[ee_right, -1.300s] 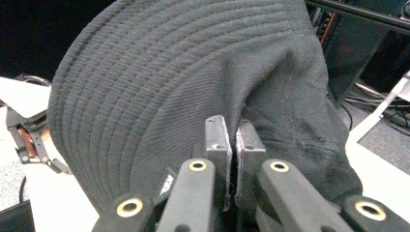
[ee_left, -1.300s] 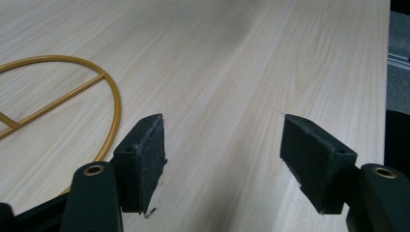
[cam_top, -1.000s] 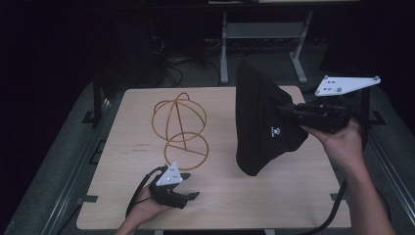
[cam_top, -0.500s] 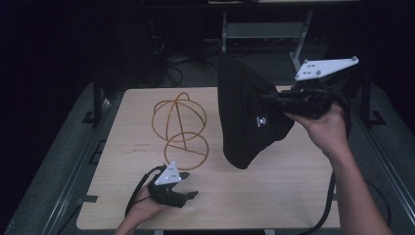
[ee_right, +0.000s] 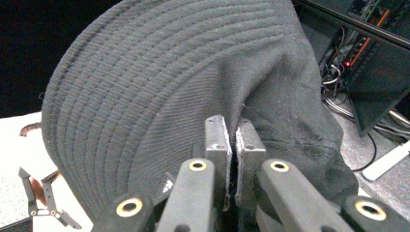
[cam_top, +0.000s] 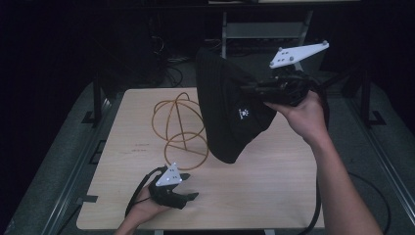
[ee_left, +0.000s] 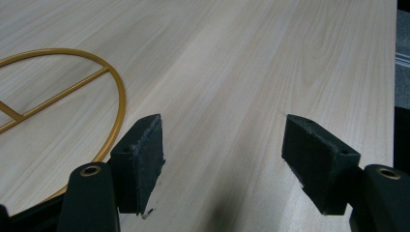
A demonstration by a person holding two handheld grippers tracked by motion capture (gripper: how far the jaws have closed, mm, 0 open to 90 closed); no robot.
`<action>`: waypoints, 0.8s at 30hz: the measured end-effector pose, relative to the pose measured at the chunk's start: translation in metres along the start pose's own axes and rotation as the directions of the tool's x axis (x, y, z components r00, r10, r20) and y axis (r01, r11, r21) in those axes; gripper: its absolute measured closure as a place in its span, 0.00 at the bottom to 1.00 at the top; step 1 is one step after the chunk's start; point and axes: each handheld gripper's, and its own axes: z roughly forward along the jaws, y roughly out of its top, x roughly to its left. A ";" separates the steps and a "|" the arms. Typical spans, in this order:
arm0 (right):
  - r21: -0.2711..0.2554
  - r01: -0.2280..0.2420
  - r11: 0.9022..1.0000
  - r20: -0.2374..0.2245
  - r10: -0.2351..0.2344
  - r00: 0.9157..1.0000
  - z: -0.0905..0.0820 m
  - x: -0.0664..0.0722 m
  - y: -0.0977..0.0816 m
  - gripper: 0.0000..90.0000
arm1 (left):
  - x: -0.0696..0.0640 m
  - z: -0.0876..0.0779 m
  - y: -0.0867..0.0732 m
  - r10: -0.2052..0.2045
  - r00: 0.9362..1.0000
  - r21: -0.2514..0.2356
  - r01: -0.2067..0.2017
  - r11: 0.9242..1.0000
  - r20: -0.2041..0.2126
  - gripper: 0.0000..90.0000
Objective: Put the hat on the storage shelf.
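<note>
Your right gripper holds a black hat up in the air. In the right gripper view, your right gripper has its jaws pressed tight together with a fold of the black hat pinched between them. The hat has a wide stitched brim and a small white mark on its side. It hangs off the table, above the middle and the far right part of it. The bottom edge of the hat is low, but you cannot tell if it touches the wood.

Your left gripper is low, by the near edge of the table, close to the near left corner. Its jaws are wide apart and nothing is between them. In the left gripper view, your left gripper shows bare wood of the table between the two black pads.

A gold wire stand sits on the table, left of the hat, toward the far left part. It has a flat ring at the bottom and round hoops that rise from it. The ring of the gold wire stand lies just beside your left jaws, near but not touching.
</note>
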 end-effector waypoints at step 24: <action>0.013 0.052 0.999 -0.085 -0.051 0.995 0.058 0.018 0.047 0.96 | -0.003 0.000 0.001 0.002 1.000 -0.013 -0.001 1.000 0.012 0.34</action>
